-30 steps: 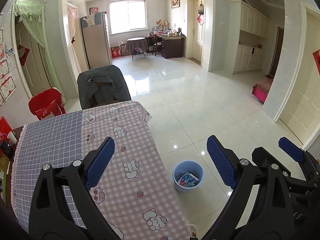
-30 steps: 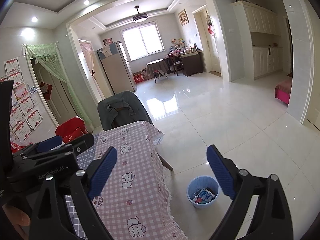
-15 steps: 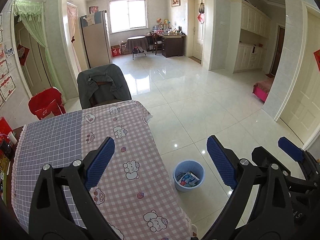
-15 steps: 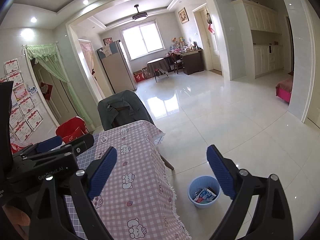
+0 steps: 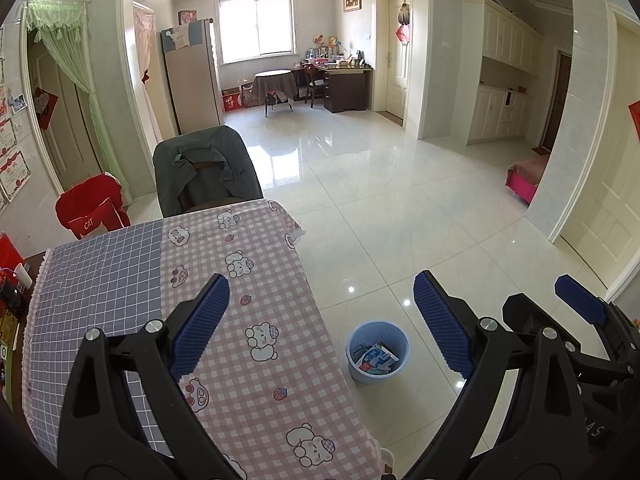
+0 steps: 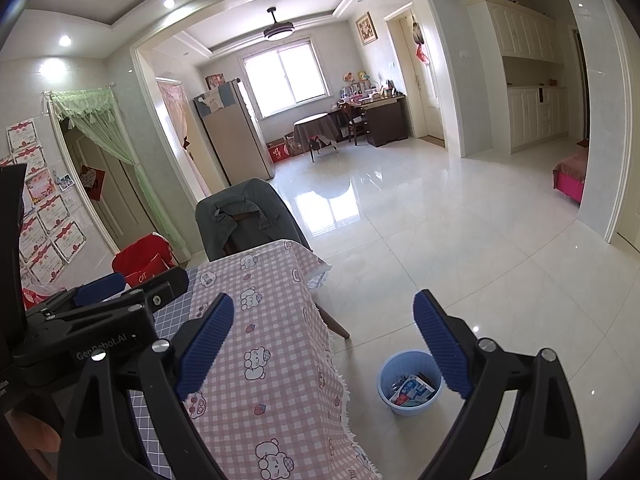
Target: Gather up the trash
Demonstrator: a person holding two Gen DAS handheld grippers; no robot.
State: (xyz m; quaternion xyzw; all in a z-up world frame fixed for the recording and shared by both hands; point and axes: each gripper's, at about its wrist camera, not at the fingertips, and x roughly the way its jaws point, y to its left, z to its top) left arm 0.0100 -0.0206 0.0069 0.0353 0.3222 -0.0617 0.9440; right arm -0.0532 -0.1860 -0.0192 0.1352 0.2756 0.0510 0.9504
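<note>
Almost nothing has moved since a second ago: in the right wrist view the blue bin (image 6: 411, 384) has slid just a tiny bit to the right and down, and in the left wrist view it sits where it did.

We see the bin standing upright on the shiny white floor (image 5: 400, 208), just beside the long edge of the table. It has trash (image 5: 376, 358) inside it, mostly paper wrappers with blue, white and a bit of red. We cannot read what they are.

We hold the left gripper (image 5: 320, 326) above the table, with its blue pads (image 5: 200, 322) spread wide and nothing between them. One pad hangs over the cloth and the other hangs over the floor past the bin. We hold the right gripper (image 6: 323, 344) the same way, wide apart and empty, as it was before. It shows at the right edge of the left wrist view too.

Next to the bin, the table is covered by a pink checked cloth (image 5: 260, 320) with little bears and strawberries on it. A blue-grey checked cloth (image 5: 100, 280) covers the side of the table far from the bin. At the far end of the table stands a chair (image 5: 204, 170) with a grey jacket over its back. A red bag (image 5: 90, 210) sits beside that chair, away from the bin.
</note>
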